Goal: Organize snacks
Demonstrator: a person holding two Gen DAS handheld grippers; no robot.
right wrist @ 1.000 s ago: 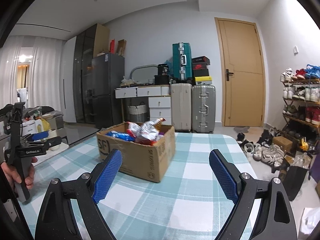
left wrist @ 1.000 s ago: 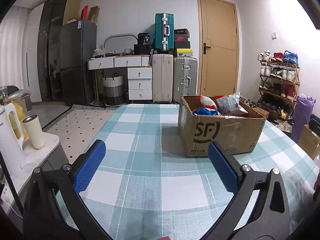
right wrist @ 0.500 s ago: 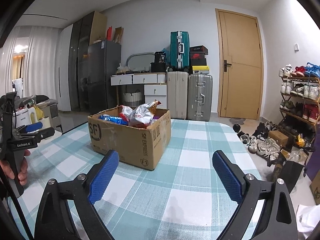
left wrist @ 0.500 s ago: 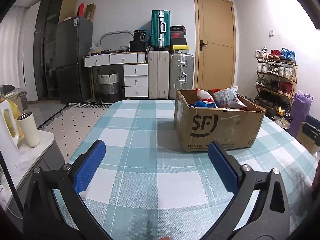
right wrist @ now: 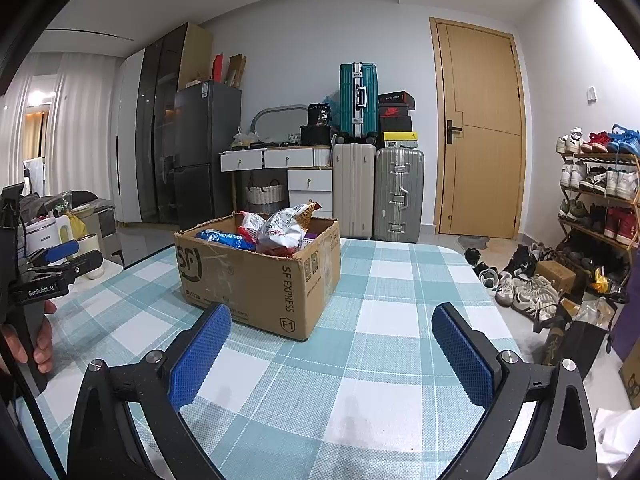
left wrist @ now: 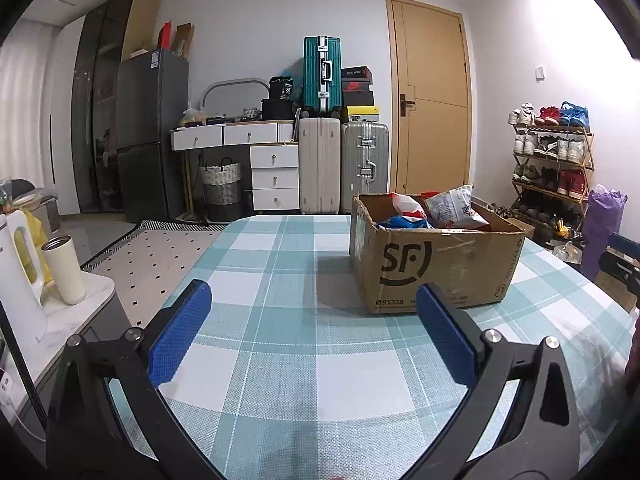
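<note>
Snacks (right wrist: pixel 276 230) half-hidden in box (right wrist: pixel 256 280) — lower packets unseen, labels unreadable

A wooden door (left wrist: pixel 430 100) stands shut in the far wall. Left of it, a teal suitcase (left wrist: pixel 322 74) sits on top of a cream suitcase (left wrist: pixel 319 170), with a silver suitcase (left wrist: pixel 365 166) just beside. Further left are white drawers (left wrist: pixel 275 172), a woven basket (left wrist: pixel 221 186) and a dark fridge (left wrist: pixel 152 132). A shoe rack (right wrist: pixel 600 196) lines the right wall, with loose shoes (right wrist: pixel 520 288) on the floor near it. A white tumbler (left wrist: pixel 64 270) stands at the near left.
</note>
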